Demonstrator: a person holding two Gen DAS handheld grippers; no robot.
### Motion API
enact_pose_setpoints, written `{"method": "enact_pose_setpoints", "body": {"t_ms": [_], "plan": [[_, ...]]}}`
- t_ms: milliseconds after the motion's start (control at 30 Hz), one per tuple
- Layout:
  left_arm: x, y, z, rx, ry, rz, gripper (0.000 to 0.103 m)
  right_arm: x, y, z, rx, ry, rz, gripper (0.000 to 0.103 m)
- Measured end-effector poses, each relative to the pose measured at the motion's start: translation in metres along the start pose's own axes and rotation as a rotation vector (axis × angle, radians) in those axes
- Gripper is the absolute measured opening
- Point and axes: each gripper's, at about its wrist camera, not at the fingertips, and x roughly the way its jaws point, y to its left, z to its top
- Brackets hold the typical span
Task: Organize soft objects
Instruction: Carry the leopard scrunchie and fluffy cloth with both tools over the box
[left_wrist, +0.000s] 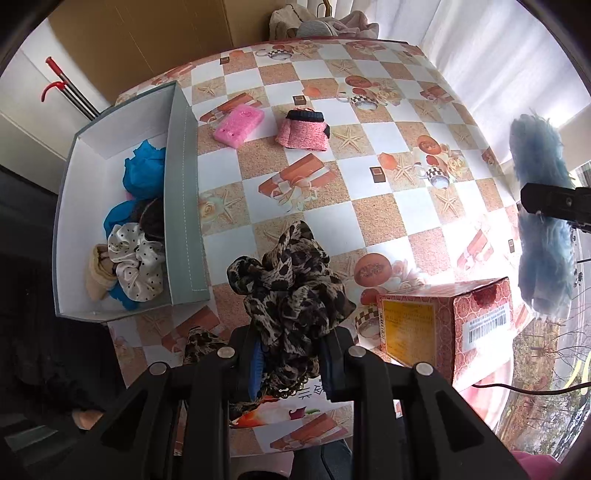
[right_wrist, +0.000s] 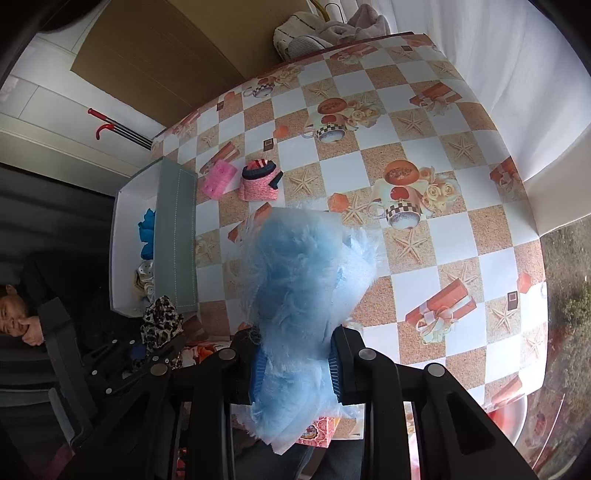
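At the left, scrunchies (left_wrist: 135, 264) are seen inside a grey box (left_wrist: 184, 206) on the table (left_wrist: 373, 218). A leopard-print scrunchie (left_wrist: 291, 291) is clamped in the left hand-held gripper (left_wrist: 291, 365). A blue fluffy cloth (right_wrist: 299, 288) is clamped in the right hand-held gripper (right_wrist: 295, 373), above the table.

A checkered starfish-print table (left_wrist: 369, 155) stands before a cardboard sheet (left_wrist: 140, 40) and bright white curtain (left_wrist: 491, 55).

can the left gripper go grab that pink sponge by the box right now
Probably not yet. The left gripper is shut on the leopard scrunchie, so its jaws are full. The path over the table to the pink sponge looks free once the scrunchie goes in the grey box.
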Motion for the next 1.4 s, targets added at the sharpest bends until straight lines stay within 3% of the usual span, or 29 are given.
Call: {"method": "enact_pose_setpoints", "body": {"t_ms": [200, 567, 1400], "plan": [[-0.007, 0.018, -0.017, -0.028, -0.001, 0.004, 0.027, -0.001, 0.043, -0.015, -0.055, -0.001, 0.027, 0.03], [-0.016, 0.042, -0.041, -0.067, -0.014, -0.01, 0.027, 0.035, 0.09, -0.051, -0.14, 0.106, 0.025, 0.03], [-0.027, 0.101, -0.074, -0.199, -0.056, -0.01, 0.027, 0.076, 0.178, -0.068, -0.354, 0.207, -0.035, 0.03]]}}
